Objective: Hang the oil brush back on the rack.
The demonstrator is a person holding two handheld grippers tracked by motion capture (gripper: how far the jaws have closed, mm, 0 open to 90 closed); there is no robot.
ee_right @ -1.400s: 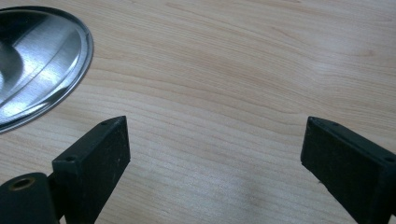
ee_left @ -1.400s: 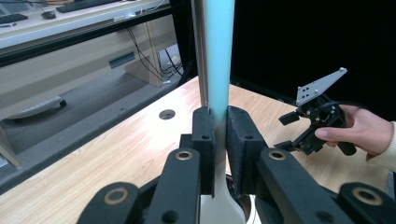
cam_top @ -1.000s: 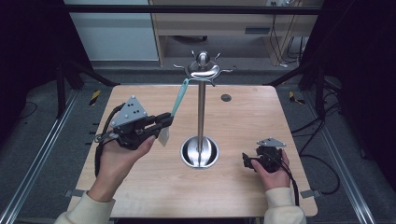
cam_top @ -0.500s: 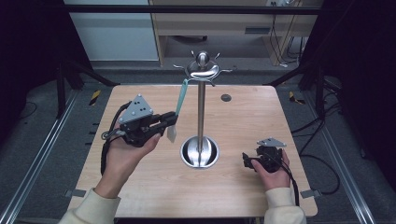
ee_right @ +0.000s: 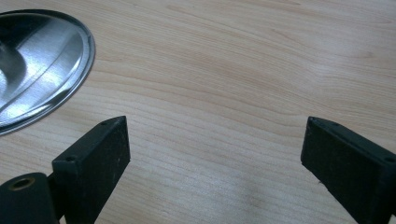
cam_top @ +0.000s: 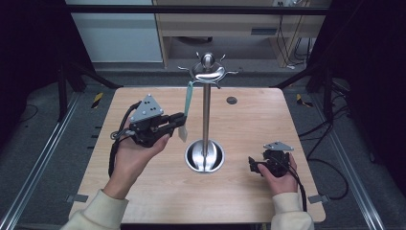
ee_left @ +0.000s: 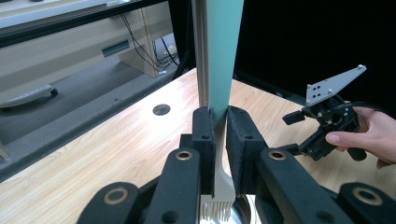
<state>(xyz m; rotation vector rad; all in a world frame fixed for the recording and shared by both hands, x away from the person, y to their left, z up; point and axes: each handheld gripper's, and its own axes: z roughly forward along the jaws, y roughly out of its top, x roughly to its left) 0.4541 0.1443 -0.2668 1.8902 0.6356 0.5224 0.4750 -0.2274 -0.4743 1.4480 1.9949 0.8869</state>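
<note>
A utensil with a long teal handle (cam_top: 187,99) and a pale bristled end (cam_top: 183,133) stands nearly upright just left of the metal stand's pole (cam_top: 206,115). Its upper end reaches a left hook of the stand's crown (cam_top: 208,73). My left gripper (cam_top: 179,120) is shut on the utensil low on its handle (ee_left: 224,56), above the bristles (ee_left: 217,207). My right gripper (cam_top: 253,166) rests on the table to the right of the stand's round base (cam_top: 205,156), open, with bare wood between its jaws (ee_right: 215,149).
The wooden table (cam_top: 143,196) has a small dark hole (cam_top: 231,100) behind the stand. The shiny base rim (ee_right: 37,60) lies close to the right gripper's left. From the left gripper view, the right gripper (ee_left: 327,121) sits beyond the pole. Black frame rails flank the table.
My left gripper has moved right, toward the pole, swinging the utensil's lower end with it while its top stays at the hook. The right gripper has not moved.
</note>
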